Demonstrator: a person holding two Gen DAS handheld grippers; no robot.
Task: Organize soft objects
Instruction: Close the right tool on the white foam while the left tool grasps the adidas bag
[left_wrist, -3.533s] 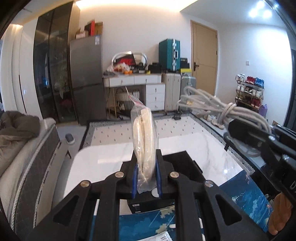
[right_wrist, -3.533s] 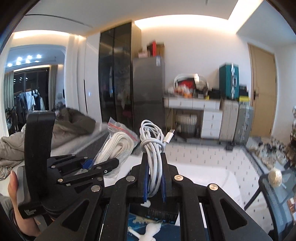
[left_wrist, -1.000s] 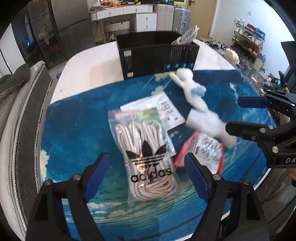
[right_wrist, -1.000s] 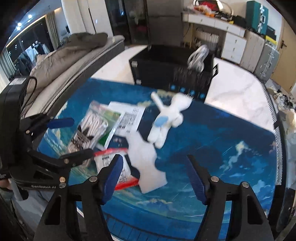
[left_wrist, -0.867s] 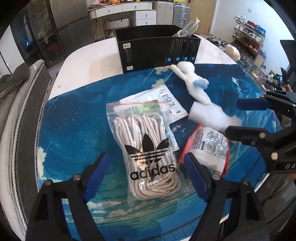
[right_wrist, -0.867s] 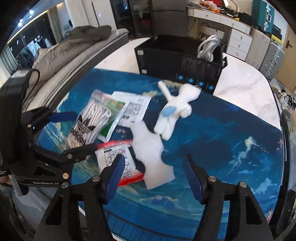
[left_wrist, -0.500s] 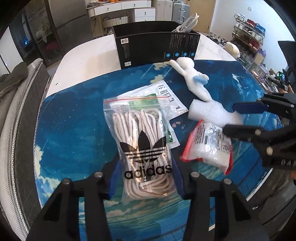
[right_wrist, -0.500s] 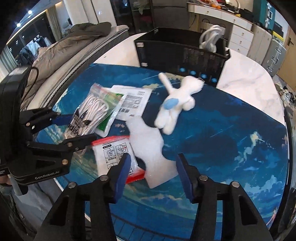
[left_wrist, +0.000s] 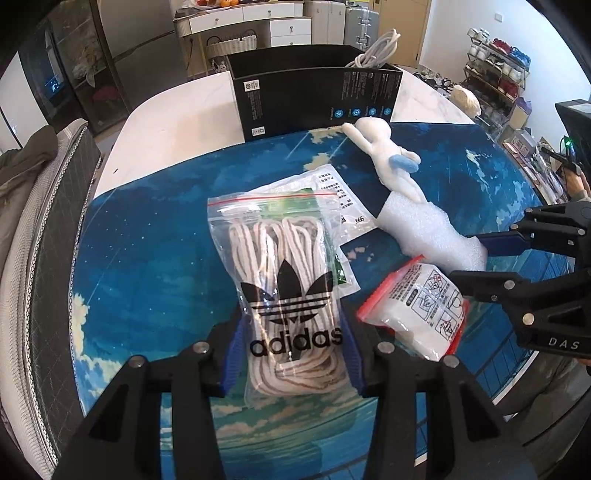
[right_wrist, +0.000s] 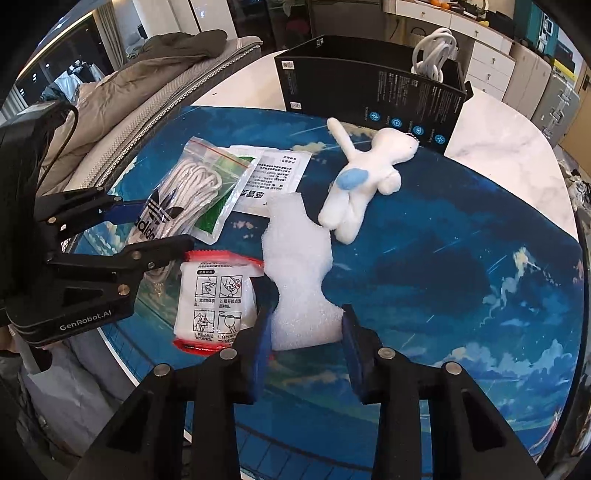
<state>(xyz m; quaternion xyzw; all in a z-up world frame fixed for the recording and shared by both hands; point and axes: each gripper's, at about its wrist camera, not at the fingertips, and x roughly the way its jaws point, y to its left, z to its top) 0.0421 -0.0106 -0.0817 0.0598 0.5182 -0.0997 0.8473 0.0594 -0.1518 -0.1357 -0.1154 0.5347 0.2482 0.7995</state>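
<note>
A clear adidas bag of cream laces (left_wrist: 291, 295) lies on the blue mat (left_wrist: 155, 236). My left gripper (left_wrist: 291, 354) is open, its blue pads either side of the bag's near end. A white foam piece (right_wrist: 299, 273) lies mid-mat; my right gripper (right_wrist: 306, 343) is open around its near end. A red-edged packet (right_wrist: 214, 299) lies left of the foam. A white plush toy with a blue patch (right_wrist: 365, 181) and flat white and green packets (right_wrist: 273, 173) lie beyond. The black box (right_wrist: 369, 85) at the back holds a white cable bundle (right_wrist: 434, 51).
The mat covers the near half of a white marble table (left_wrist: 177, 118). A grey sofa with a crumpled coat (right_wrist: 155, 55) runs along the left side. The table's near rim is just below both grippers. Drawers and suitcases stand far behind.
Both grippers came down from holding the laces bag and cable aloft. Over the last second both narrowed their jaws and closed in, the left on the laces bag, the right on the foam.
</note>
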